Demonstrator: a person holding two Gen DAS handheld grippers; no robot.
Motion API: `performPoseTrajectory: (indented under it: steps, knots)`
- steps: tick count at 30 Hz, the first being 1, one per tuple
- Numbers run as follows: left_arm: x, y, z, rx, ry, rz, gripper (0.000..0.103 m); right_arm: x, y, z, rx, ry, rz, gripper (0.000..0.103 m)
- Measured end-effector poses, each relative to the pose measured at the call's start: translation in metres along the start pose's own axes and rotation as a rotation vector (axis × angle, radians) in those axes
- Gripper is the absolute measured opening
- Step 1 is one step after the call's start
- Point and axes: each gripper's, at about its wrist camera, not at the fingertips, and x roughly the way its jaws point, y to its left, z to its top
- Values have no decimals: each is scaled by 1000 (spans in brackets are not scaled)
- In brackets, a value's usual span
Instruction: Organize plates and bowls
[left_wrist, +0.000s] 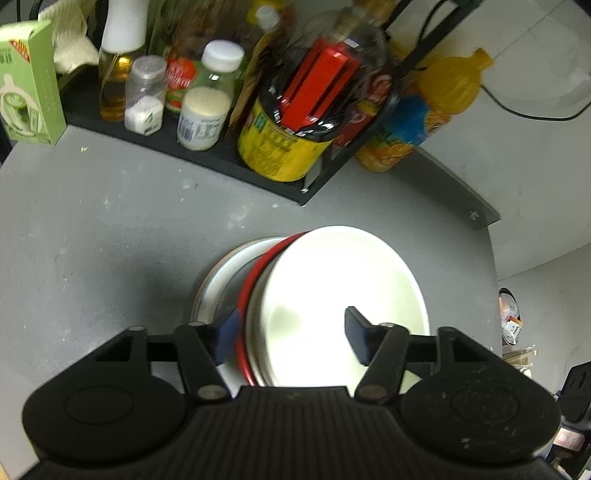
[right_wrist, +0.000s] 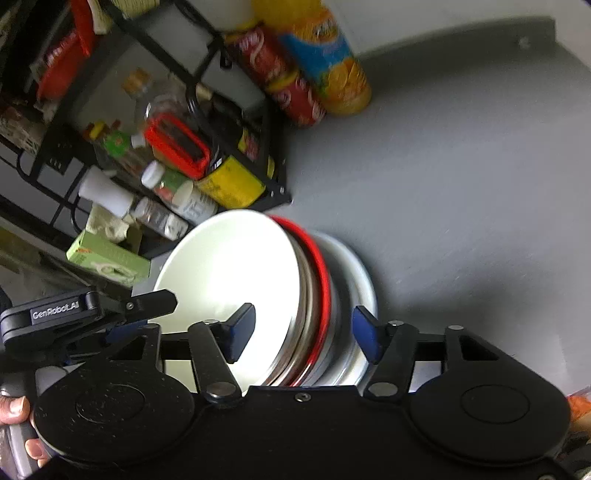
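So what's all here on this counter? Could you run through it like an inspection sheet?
Surface: grey countertop, lightly speckled.
Job's things: stack of dishes, white plate on top, red-rimmed one under it, a pale wider dish at the bottom.
Clutter: black rack of bottles and jars, green carton, orange drink bottle, cola bottle.
Grippers: left gripper open, straddling the stack's edge; right gripper open, likewise.
Cables: black cable along the wall.
Surroundings: pale wall; a hand on the left gripper's handle.
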Motion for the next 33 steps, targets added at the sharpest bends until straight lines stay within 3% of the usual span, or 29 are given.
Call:
performPoseTrajectory:
  steps: [10, 16, 27, 33]
  knots:
    - [-23, -27, -17, 84, -67, 7, 85, -50, -3, -8, -34, -142, -107, 91]
    - [-43, -39, -35, 115, -108, -1, 86, -90, -6, -25, -61, -237, -172, 103]
    - [-91, -58, -88, 177, -169, -13, 92, -158, -7, -71, -86, -336, -253, 103]
    - [-118, -66, -122, 231, -215, -15, 102, -192, 0, -102, -95, -427, -291, 103]
